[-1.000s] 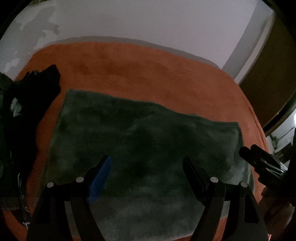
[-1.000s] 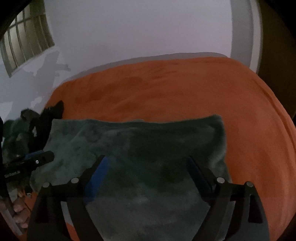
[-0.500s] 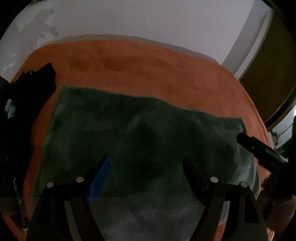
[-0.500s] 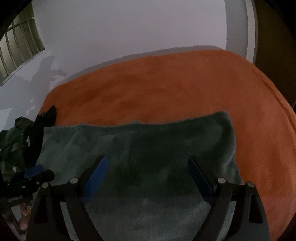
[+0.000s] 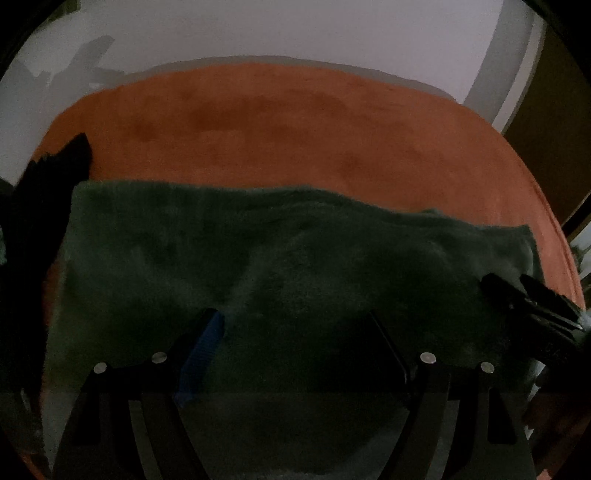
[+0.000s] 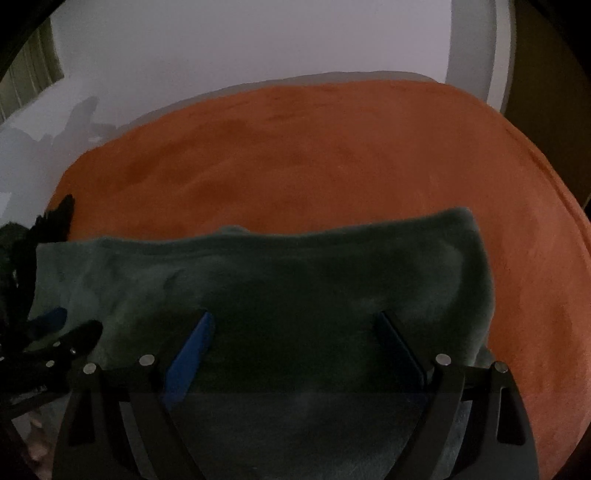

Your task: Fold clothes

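A dark green fleece cloth (image 5: 277,240) lies spread flat on the orange bed cover (image 5: 295,140); the right wrist view shows the cloth (image 6: 295,266) with its right edge in sight. My left gripper (image 5: 291,315) hangs open low over the near left part of the cloth, nothing between its fingers. My right gripper (image 6: 294,315) hovers over the near right part with its jaws opening wider, and they hold nothing. Each gripper appears in the other's view: the right gripper (image 5: 517,291) at the cloth's right edge, the left gripper (image 6: 74,336) at its left edge.
A heap of dark clothes (image 5: 37,221) lies at the left end of the bed, also seen as the dark heap (image 6: 22,258). Bare orange bed cover (image 6: 314,155) stretches beyond the cloth to a pale wall (image 5: 295,33). A brown door stands at the right.
Both grippers have come down and closer to the green cloth, which now fills more of each view. The right gripper's tip now sits over the cloth's right edge.
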The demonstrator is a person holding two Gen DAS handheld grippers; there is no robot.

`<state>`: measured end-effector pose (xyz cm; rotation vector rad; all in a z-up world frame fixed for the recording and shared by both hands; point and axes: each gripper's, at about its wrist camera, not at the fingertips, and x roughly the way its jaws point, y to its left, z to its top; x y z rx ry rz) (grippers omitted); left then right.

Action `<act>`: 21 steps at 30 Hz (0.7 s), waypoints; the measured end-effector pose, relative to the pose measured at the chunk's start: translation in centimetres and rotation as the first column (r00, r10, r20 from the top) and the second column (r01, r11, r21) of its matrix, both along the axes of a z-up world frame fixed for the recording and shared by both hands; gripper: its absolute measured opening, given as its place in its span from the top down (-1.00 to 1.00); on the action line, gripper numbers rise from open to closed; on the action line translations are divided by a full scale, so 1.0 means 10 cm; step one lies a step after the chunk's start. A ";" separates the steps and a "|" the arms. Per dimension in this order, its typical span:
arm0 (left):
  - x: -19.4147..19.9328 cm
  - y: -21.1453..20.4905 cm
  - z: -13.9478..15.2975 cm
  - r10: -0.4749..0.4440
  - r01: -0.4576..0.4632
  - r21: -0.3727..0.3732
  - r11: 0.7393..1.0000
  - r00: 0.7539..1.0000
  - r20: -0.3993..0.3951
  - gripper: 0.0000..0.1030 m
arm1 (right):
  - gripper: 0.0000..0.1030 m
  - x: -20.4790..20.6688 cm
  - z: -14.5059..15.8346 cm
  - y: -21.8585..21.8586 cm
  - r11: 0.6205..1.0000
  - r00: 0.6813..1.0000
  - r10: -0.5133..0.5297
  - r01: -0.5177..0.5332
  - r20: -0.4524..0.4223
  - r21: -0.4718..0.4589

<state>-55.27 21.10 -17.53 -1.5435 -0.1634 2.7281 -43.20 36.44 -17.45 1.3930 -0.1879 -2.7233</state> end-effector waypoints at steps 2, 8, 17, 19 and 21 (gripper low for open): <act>0.00 0.02 -0.02 -0.002 0.002 -0.003 1.000 1.000 -0.002 -0.61 | -0.82 -0.01 -0.03 -0.02 1.000 1.000 0.010 -0.010 -0.003 0.005; -0.03 0.10 -0.05 -0.013 0.012 -0.065 0.998 1.000 -0.009 -0.72 | -0.95 -0.03 -0.02 0.01 1.000 1.000 0.009 -0.009 -0.005 0.007; 0.04 -0.01 -0.21 0.043 -0.042 0.013 0.999 0.998 -0.037 -0.99 | -0.99 -0.04 -0.03 0.04 1.000 1.000 0.012 -0.012 -0.009 -0.013; 0.06 0.02 -0.21 0.035 -0.036 -0.011 0.999 0.999 -0.040 -0.99 | -0.99 -0.02 -0.05 0.03 1.000 1.000 0.014 -0.014 -0.015 -0.010; 0.07 0.04 -0.22 0.030 -0.031 -0.028 0.999 0.999 -0.041 -0.99 | -0.99 -0.01 -0.06 0.04 1.000 1.000 0.014 -0.014 -0.017 -0.009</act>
